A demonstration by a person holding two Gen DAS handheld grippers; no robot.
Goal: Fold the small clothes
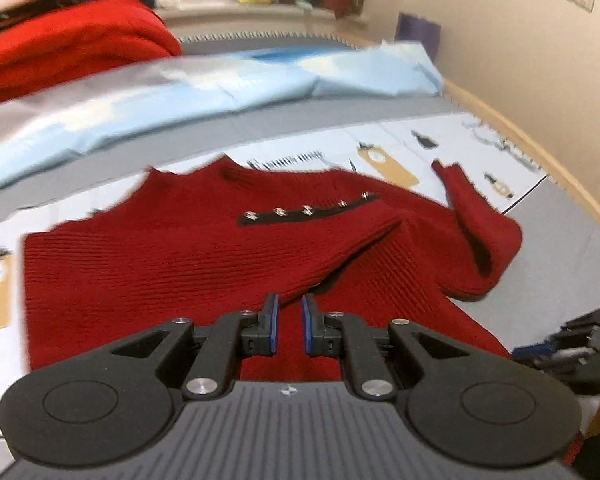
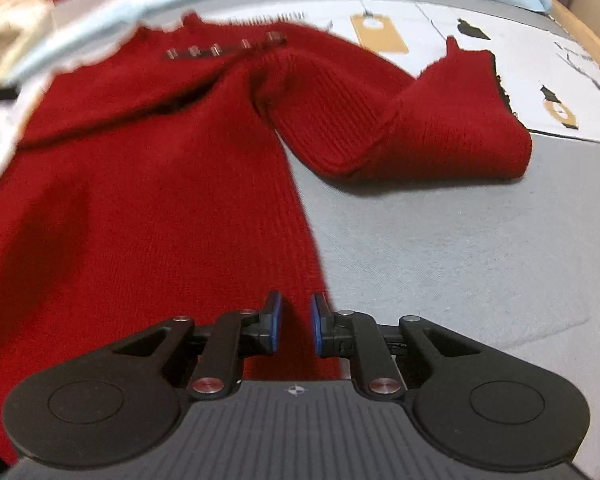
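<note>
Left wrist view: your left gripper [image 1: 289, 330] hangs over the lower part of the red knit sweater [image 1: 172, 264], its blue-padded fingers [image 1: 273, 328] parted by a narrow gap with red fabric visible behind them; nothing is pinched between the pads. Just ahead of the fingertips a folded-over edge of the sweater runs diagonally up to the right, towards a dark strip with five metal snaps [image 1: 306, 211] near the neckline. Beyond it, the right sleeve [image 1: 476, 232] lies bent back on itself, cuff pointing up. At the right edge you see your right gripper [image 1: 572, 348], blurred.

Right wrist view: your right gripper [image 2: 296, 330] sits at the sweater's [image 2: 140, 200] right side edge, fingers [image 2: 275, 326] likewise slightly apart and clamping nothing; the left pad is over knit, the right pad close to the hem line where grey sheet [image 2: 440, 248] begins. Farther out, the doubled sleeve [image 2: 420, 128] rests on the grey sheet and partly on a white printed sheet [image 2: 540, 52] with tan tag shapes. Behind the sweater lie a pale blue cloth [image 1: 260, 80] and another red garment [image 1: 72, 48].
</note>
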